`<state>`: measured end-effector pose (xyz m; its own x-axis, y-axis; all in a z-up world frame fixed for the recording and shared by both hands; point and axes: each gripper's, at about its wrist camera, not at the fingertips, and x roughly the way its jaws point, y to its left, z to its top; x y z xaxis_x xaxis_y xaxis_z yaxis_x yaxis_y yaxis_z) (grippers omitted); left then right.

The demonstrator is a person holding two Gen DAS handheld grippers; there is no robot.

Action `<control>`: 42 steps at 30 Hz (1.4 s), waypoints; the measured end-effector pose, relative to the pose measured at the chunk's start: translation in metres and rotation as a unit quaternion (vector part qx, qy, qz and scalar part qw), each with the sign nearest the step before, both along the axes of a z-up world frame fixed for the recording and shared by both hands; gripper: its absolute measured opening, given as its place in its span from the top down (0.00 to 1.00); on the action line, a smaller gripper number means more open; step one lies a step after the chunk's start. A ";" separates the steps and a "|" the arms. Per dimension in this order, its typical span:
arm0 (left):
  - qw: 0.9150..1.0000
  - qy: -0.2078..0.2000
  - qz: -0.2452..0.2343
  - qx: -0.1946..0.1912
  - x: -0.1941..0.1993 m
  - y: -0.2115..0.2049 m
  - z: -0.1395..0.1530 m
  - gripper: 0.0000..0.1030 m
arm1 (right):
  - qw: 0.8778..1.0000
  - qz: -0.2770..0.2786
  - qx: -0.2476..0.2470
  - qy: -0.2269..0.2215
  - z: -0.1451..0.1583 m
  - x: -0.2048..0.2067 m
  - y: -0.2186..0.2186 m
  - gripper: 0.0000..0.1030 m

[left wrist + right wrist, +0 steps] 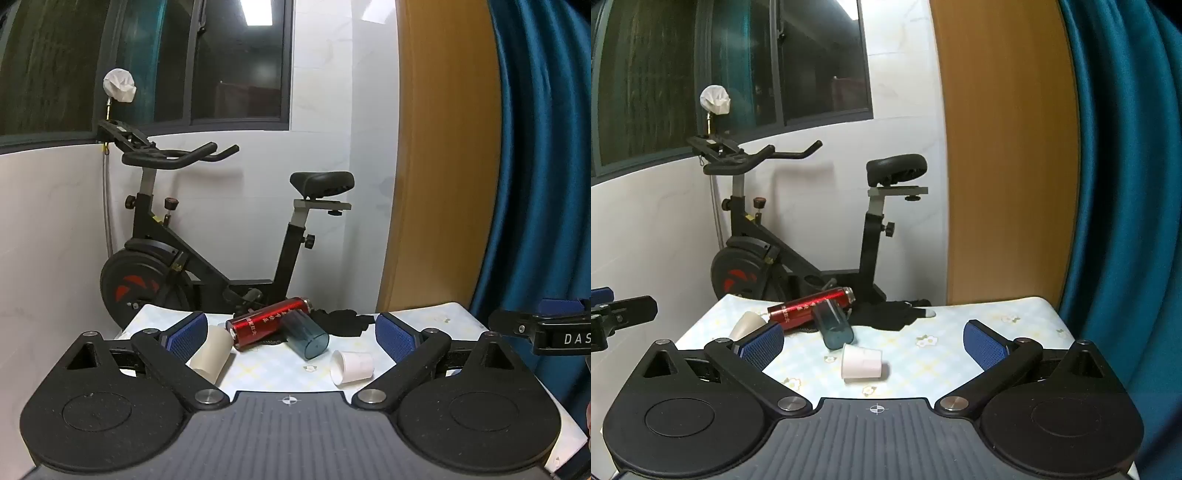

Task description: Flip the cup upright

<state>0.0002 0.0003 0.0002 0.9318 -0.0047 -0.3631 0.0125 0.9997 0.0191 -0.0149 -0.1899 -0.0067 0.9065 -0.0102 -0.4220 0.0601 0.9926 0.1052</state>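
Note:
A small white paper cup (pixel 352 366) lies on its side on the flowered table (pixel 280 373), mouth to the left; it also shows in the right wrist view (pixel 861 363). A beige cup (pixel 210 353) lies on its side at the left, next to my left finger; it shows in the right wrist view (pixel 747 324) too. A clear blue tumbler (pixel 307 334) and a red bottle (pixel 271 323) lie behind. My left gripper (pixel 291 334) is open and empty, above the table's near edge. My right gripper (pixel 875 341) is open and empty, with the white cup between its fingers, further off.
A black cloth (pixel 343 322) lies at the table's back. An exercise bike (pixel 207 240) stands behind the table against a white wall. A wooden panel (pixel 443 166) and blue curtain (pixel 543 166) are at the right. The right gripper (pixel 546 328) shows at the left view's right edge.

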 end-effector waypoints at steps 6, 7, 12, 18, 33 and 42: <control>1.000 0.000 -0.002 0.003 0.002 0.002 0.000 0.04 | 1.000 -0.001 0.000 -0.002 0.000 0.000 0.000 0.00; 1.000 0.000 -0.002 0.004 0.002 0.001 0.000 0.04 | 1.000 -0.001 0.000 -0.002 0.000 0.000 0.000 0.00; 1.000 -0.003 0.001 0.005 -0.001 -0.001 0.001 0.04 | 1.000 -0.001 0.000 -0.003 0.000 0.000 0.000 0.00; 1.000 -0.004 0.004 0.001 0.000 0.000 0.002 0.04 | 1.000 -0.001 0.000 -0.002 0.000 0.000 0.000 0.00; 1.000 -0.009 0.005 -0.001 -0.001 0.000 0.004 0.03 | 1.000 -0.001 0.001 -0.004 -0.002 0.001 0.002 0.00; 1.000 -0.014 0.005 -0.001 -0.003 -0.001 0.006 0.03 | 1.000 -0.001 0.000 -0.006 0.000 0.001 -0.001 0.00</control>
